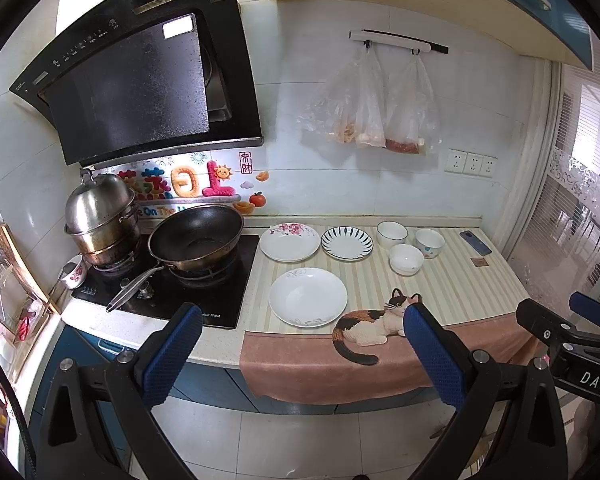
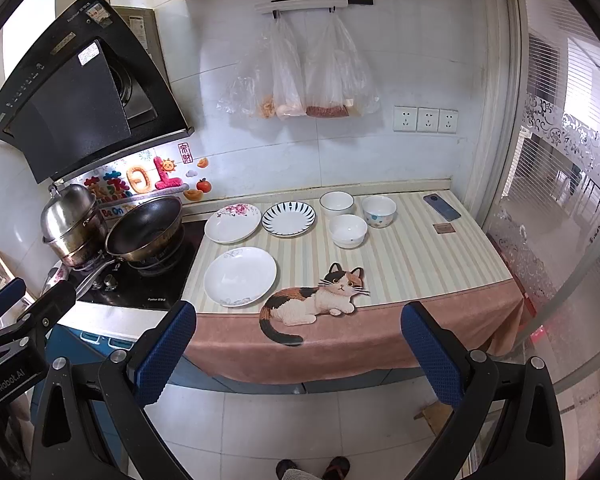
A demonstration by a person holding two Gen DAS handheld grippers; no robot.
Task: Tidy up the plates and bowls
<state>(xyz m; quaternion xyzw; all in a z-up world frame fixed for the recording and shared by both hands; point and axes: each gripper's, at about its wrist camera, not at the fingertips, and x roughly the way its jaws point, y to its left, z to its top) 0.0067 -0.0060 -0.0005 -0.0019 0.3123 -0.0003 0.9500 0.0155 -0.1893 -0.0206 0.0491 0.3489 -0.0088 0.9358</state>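
You are facing a tabletop [image 2: 420, 256] with three plates and three bowls sitting on its striped mat. The flowered plate [image 1: 289, 242] and the blue-striped plate [image 1: 347, 243] are lying side by side at the far edge, and the plain white plate [image 1: 308, 297] is lying nearer to you, in front of the flowered one. The three bowls are clustering to the right of the plates: a blue-rimmed bowl [image 1: 392, 234] at the far left of the group, a patterned bowl [image 1: 430, 243] to its right, and a white bowl [image 1: 406, 259] nearer, between them. You are holding the left gripper [image 1: 302, 350] with its fingers spread wide, gripping nothing, off the near edge of the tabletop with the white plate just beyond it. Your right gripper [image 2: 298, 348] is likewise gaping and empty, hanging off the near edge, well short of the bowls.
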